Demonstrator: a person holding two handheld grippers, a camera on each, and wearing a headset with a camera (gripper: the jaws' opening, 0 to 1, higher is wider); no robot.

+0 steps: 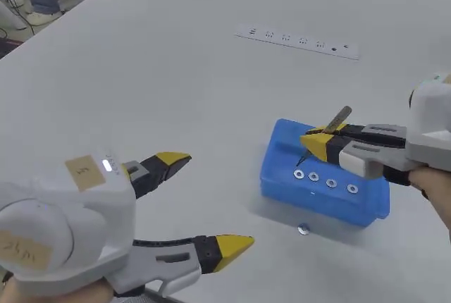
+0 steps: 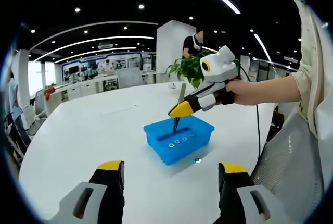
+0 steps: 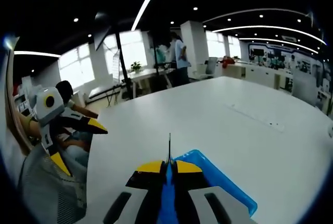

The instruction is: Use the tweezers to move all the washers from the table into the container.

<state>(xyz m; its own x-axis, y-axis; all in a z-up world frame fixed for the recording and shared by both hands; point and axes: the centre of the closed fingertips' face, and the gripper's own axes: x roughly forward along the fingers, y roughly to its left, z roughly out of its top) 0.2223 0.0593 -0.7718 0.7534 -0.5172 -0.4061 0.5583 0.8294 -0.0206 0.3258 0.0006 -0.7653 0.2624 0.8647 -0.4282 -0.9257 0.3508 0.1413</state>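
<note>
A blue container [image 1: 366, 208] sits on the white table with several washers [image 1: 331, 182] in a row inside it. One washer [image 1: 303, 229] lies on the table just in front of the container. My right gripper [image 1: 315, 142] is shut on the tweezers [image 1: 340, 117], whose tips point down over the container's left end. From the left gripper view, the right gripper [image 2: 182, 110] holds the tweezers [image 2: 180, 95] above the container [image 2: 156, 139], and the loose washer [image 2: 197, 160] lies before it. My left gripper [image 1: 208, 201] hovers open near the table's front, holding nothing.
A white power strip [image 1: 296, 41] lies flat at the far side of the table [image 1: 141, 77]. Chair legs and a person's feet [image 1: 42, 0] are at the top left. A potted plant [image 2: 187, 70] stands beyond the table.
</note>
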